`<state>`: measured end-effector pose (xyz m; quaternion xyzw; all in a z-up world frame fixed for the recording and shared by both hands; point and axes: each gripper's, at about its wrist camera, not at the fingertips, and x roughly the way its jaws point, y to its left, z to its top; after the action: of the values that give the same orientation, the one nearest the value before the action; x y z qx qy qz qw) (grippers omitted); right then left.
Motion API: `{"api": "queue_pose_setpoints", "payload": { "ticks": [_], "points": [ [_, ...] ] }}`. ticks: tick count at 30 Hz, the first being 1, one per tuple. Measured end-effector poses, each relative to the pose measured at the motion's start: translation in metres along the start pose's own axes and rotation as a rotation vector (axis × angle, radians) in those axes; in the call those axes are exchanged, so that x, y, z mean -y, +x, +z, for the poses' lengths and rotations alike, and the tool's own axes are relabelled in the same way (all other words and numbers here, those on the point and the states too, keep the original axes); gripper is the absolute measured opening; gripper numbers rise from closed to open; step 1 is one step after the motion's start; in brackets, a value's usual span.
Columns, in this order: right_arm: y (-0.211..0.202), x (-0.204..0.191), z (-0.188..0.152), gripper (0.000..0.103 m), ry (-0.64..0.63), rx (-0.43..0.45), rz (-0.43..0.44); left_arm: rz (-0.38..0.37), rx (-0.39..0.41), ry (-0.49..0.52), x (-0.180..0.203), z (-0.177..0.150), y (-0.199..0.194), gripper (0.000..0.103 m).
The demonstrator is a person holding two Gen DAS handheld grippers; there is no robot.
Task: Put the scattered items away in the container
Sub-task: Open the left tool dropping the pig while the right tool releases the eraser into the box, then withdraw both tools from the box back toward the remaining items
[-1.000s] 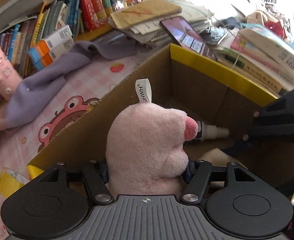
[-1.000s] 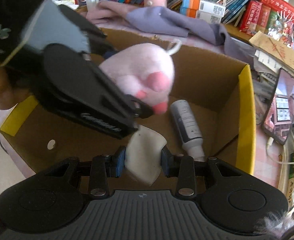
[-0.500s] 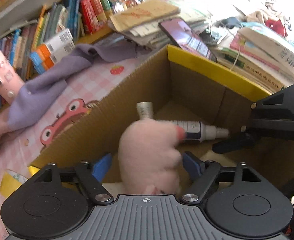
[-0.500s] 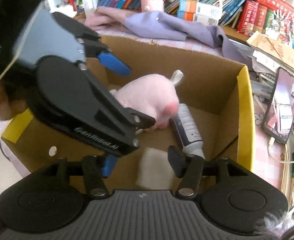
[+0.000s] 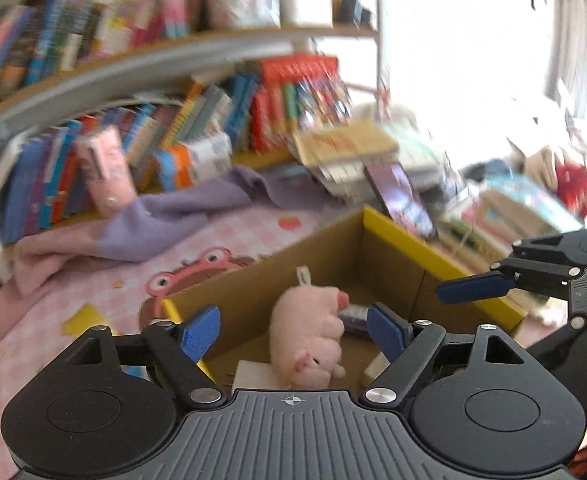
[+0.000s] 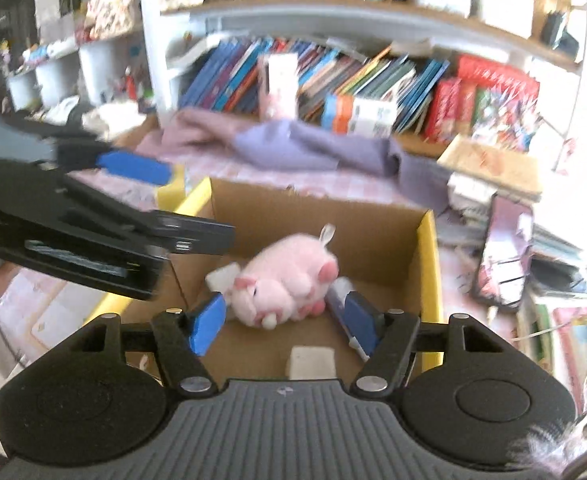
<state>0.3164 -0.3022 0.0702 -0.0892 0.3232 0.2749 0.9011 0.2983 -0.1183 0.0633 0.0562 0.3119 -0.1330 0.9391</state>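
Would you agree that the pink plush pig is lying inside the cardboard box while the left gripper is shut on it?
Not quite: the left gripper is open and holds nothing. The pink plush pig does lie inside the cardboard box, free of both grippers, as the left wrist view shows.

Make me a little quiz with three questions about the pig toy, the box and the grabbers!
1. Where is the pink pig toy?
A. On the bookshelf
B. Inside the cardboard box
C. On the purple cloth

2. What colour is the box's top edge?
A. Yellow
B. Green
C. Red

3. What is the left gripper doing with the pig?
A. Squeezing it
B. Lifting it by its tag
C. Nothing; its jaws stand apart, off the pig

Answers:
1. B: the pig lies on the box floor beside a bottle.
2. A: a yellow strip runs along the rim.
3. C: the blue pads are spread wide with clear gaps to the pig. The right gripper is opening and holds nothing either.
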Motion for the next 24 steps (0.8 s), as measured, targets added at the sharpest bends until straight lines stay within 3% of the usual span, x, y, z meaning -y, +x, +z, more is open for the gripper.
{"api": "queue_pose_setpoints", "payload": {
  "ticks": [12, 15, 24],
  "points": [
    [-0.067, -0.063, -0.025, 0.071, 0.052, 0.090, -0.192, -0.048, 0.098, -0.100, -0.010, -0.063, -0.087, 0.091],
    [-0.082, -0.081, -0.036, 0.071, 0.066, 0.102, -0.243, -0.016, 0.093, -0.112, -0.014, -0.082, -0.105, 0.096],
    [-0.106, -0.136, -0.071, 0.071, 0.105, 0.069, -0.328, -0.006, 0.070, -0.142, -0.044, -0.138, -0.155, 0.096]
  ]
}}
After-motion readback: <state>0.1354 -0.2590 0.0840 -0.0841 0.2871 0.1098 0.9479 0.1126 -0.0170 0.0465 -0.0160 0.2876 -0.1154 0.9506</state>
